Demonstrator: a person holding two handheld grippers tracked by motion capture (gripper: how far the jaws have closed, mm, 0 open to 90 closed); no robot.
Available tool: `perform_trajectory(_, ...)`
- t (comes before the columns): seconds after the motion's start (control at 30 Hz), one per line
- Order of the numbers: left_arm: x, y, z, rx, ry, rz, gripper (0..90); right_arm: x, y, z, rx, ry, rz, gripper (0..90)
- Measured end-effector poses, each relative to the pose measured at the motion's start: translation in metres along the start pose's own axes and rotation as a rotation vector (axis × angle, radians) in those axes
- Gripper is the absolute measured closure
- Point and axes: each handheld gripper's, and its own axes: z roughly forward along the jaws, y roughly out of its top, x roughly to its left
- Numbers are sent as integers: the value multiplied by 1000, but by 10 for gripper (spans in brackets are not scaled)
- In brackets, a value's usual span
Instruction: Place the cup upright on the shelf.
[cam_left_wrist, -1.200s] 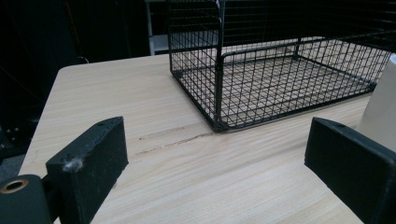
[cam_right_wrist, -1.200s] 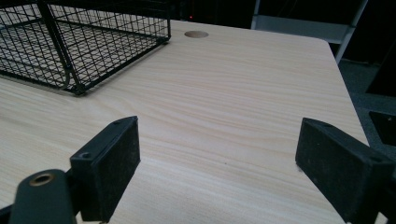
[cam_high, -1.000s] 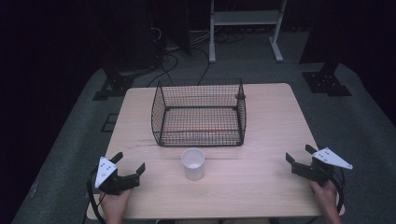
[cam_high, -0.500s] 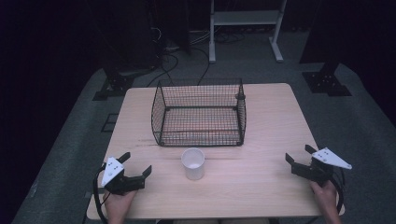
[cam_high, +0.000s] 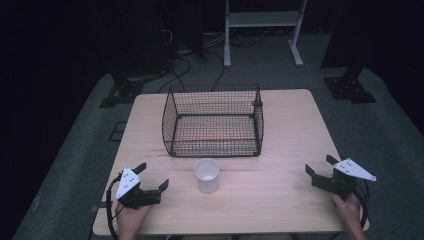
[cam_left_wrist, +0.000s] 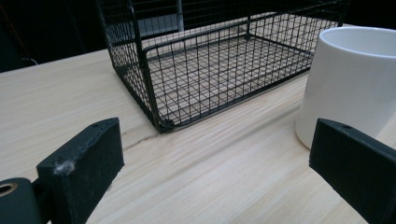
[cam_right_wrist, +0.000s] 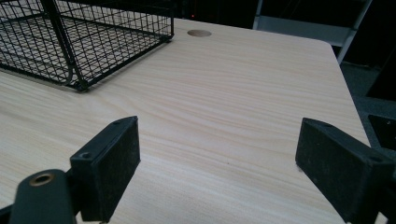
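Note:
A white cup (cam_high: 206, 175) stands upright on the wooden table (cam_high: 285, 135), just in front of an empty black wire basket (cam_high: 214, 122). My left gripper (cam_high: 152, 176) is at the front left, open, a short way left of the cup. In the left gripper view the cup (cam_left_wrist: 350, 84) rises beyond the right jaw and the basket (cam_left_wrist: 224, 65) lies ahead; nothing sits between the jaws. My right gripper (cam_high: 320, 165) rests open at the front right, well away from the cup. The right gripper view has bare table between the jaws and the basket (cam_right_wrist: 84, 37) at upper left.
A round hole (cam_right_wrist: 199, 33) marks the tabletop near the far edge. Beyond the table stand a white metal frame (cam_high: 262, 20), black stand bases (cam_high: 350, 90) and cables (cam_high: 180, 65) on the grey floor. The table's right edge (cam_right_wrist: 348, 93) is close to my right gripper.
My left gripper has moved to the right, closer to the cup, and stays open. The right gripper, cup and basket have not moved.

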Motion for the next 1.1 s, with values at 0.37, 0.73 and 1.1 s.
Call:
perform_trajectory(0.37,-14,7,4,0,-65,41,23,0,0,0,1,-2,3,130)
perform_trajectory(0.73,-28,13,12,7,-115,82,23,0,0,0,0,0,4,130)
perform_trajectory(1.1,-38,17,17,4,-175,101,23,0,0,0,1,-2,4,130)
